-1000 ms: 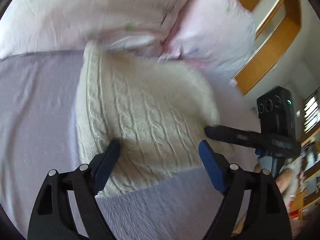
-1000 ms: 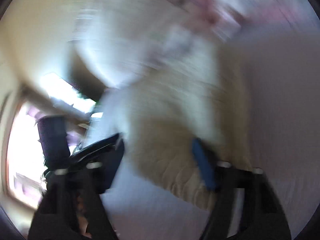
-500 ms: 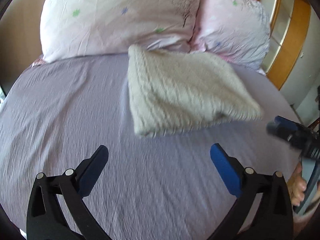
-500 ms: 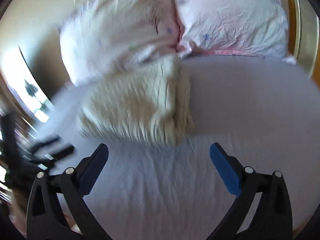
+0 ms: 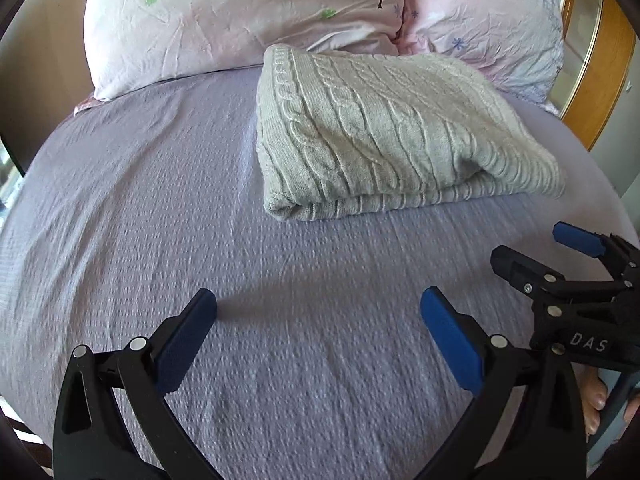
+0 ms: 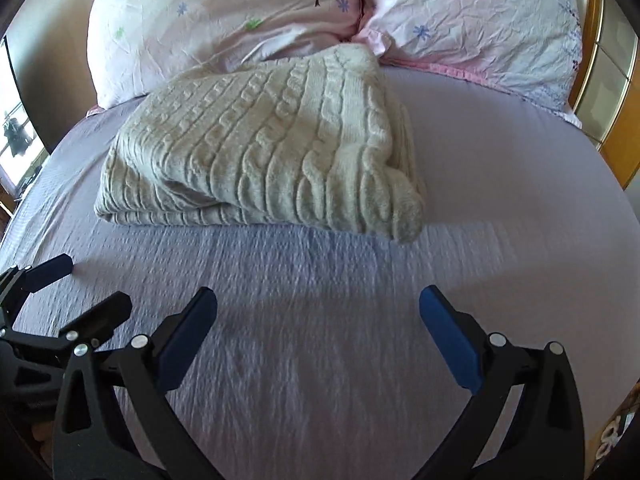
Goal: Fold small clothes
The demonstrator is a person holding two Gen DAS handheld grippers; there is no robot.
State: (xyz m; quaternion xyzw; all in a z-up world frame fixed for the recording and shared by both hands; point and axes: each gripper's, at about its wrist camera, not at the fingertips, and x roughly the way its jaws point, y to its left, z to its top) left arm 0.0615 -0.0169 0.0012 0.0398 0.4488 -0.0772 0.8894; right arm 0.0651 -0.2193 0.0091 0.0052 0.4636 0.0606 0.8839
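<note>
Two pink pillows (image 5: 248, 20) behind folded sweater (image 5: 384, 132), lilac bedsheet (image 5: 140, 208).

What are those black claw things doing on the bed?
A person is folding clothes with a gripper in each hand. The cream cable-knit sweater lies folded on the purple bedsheet, its far edge against the pink pillows. The left gripper and the right gripper are both open, holding nothing, and hang above the sheet on the near side of the sweater without touching it. The fold looks finished.
</note>
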